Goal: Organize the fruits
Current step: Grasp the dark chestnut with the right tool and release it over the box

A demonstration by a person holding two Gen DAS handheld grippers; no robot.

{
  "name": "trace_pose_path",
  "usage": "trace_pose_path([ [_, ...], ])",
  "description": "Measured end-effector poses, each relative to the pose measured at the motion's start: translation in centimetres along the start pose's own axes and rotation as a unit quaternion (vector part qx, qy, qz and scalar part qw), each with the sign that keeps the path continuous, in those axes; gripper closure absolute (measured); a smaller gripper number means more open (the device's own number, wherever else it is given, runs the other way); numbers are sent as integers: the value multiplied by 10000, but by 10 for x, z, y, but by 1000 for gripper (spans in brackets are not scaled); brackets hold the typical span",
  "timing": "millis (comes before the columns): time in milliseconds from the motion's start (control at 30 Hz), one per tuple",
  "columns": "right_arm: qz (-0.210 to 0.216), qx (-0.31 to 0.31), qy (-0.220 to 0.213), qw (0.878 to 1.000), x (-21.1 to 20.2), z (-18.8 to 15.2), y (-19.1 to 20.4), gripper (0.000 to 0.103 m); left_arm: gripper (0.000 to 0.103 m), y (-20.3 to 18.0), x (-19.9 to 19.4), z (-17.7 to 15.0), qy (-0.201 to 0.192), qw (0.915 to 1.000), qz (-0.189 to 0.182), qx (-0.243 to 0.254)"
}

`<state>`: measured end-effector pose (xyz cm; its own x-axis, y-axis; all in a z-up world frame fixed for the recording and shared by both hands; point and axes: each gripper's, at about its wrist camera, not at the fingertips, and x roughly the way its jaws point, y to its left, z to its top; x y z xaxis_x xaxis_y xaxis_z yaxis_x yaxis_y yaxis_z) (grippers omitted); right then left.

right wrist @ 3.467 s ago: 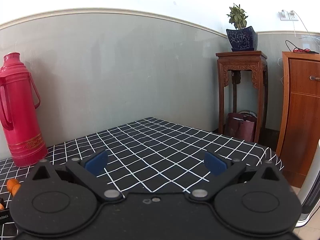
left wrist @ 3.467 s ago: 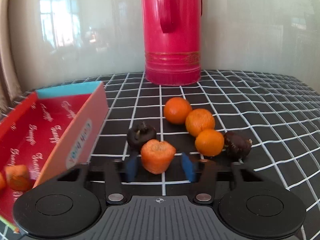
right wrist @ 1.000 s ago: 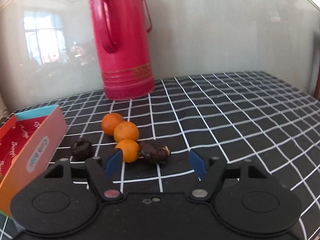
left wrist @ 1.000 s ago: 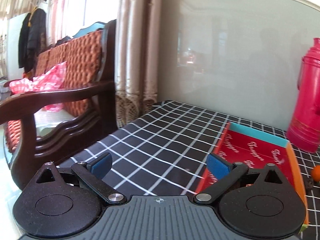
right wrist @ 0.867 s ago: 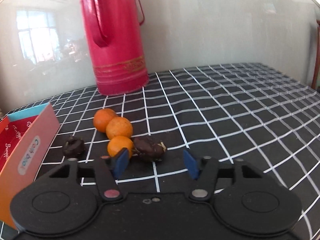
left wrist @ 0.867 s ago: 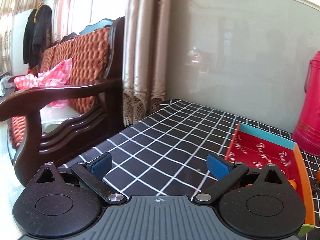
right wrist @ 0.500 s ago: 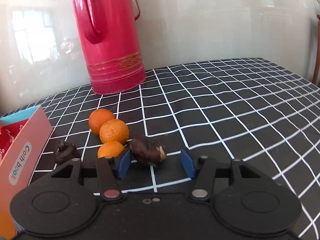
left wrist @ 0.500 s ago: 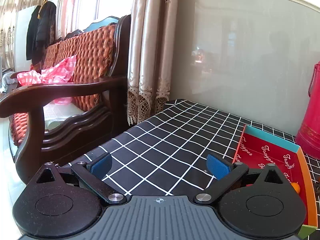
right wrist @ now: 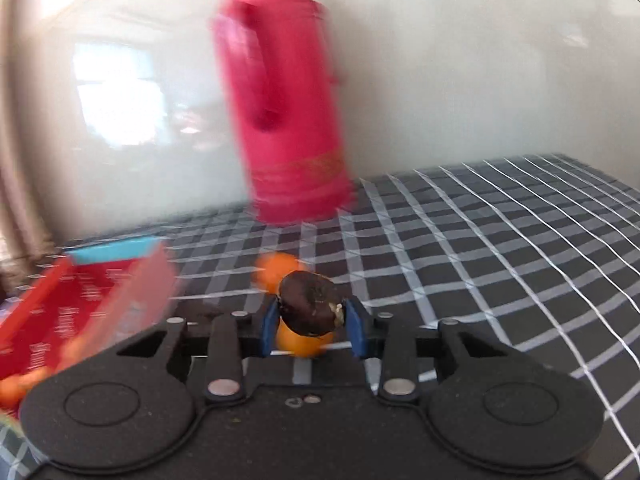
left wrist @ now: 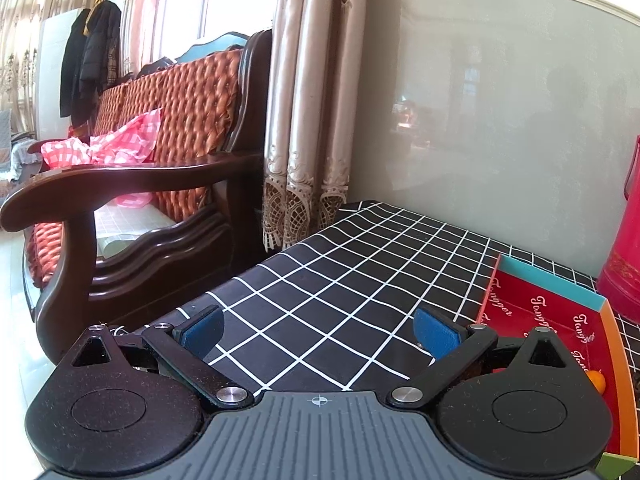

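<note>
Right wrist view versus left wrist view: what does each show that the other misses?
Only the right wrist view shows the right gripper, jaws shut on a dark brown round fruit, with orange tangerines behind.

Only the left wrist view shows the open left gripper, a dark wooden armchair and beige curtains.

Both show the red cardboard box, the red thermos and the black checked tablecloth.

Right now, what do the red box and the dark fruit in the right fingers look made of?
Red box: apparently printed cardboard, thin flat walls, satin finish. Dark fruit: organic, dull wrinkled brown-black skin with a pale broken spot; exact kind unclear through blur.
</note>
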<state>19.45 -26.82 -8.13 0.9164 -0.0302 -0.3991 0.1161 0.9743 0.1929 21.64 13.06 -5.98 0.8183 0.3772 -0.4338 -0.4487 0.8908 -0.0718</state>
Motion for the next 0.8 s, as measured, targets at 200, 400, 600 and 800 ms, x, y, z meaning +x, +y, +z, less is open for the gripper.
trace_pose_path([
  [200,1320,-709,-117,9886,-16,-8,51,76,3,2,-2,-1,-30,9999,93,62],
  [400,1852,-1217,-13,9751,-19,-20,92,76,3,5,-3,-2,-36,9998,186,114],
  [600,1802,-1437,-75,9730,-21,-24,110,67,3,7,-3,-3,-56,9995,256,160],
  [800,1459,-1291,-652,9787,-33,-18,96,31,3,7,-2,-3,-34,9997,237,95],
])
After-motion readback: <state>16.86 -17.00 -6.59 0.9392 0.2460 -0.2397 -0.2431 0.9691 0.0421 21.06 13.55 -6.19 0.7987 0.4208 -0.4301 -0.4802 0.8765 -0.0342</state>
